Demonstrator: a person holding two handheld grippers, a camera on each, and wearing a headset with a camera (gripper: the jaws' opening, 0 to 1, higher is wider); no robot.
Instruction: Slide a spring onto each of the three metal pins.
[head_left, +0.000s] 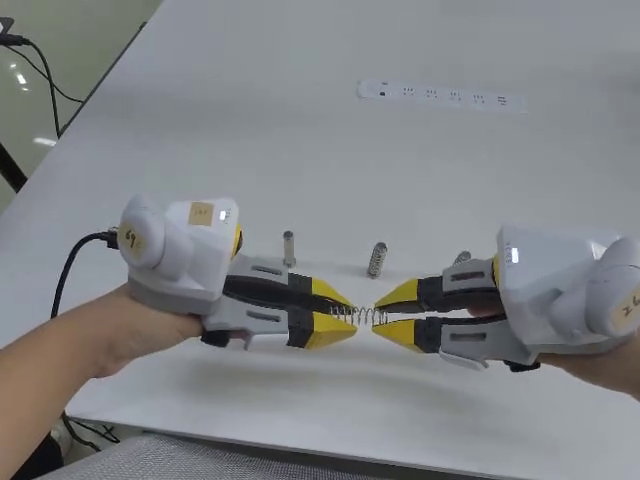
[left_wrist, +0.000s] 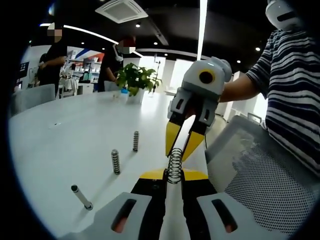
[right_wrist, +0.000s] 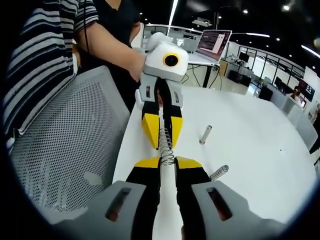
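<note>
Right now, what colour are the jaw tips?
Yellow, on left gripper and right gripper alike; head view shows best.

Three pins (head_left: 289, 248) stand in a row on the worktop (head_left: 250, 130), a power strip (head_left: 442, 96) behind near its far edge. Before them, a spring (head_left: 365, 316) spans left gripper (head_left: 345, 318) to right gripper (head_left: 385, 315).

Left gripper (head_left: 342, 318): white-grey housing, yellow tips, black cable at 9 o'clock.
Right gripper (head_left: 388, 313): white-grey housing, yellow tips.
Sleeve (left_wrist: 292, 75): black-and-white stripes.

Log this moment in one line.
left gripper: shut on spring | right gripper: shut on spring | left pin: bare | middle pin: sprung | right pin: sprung
</note>
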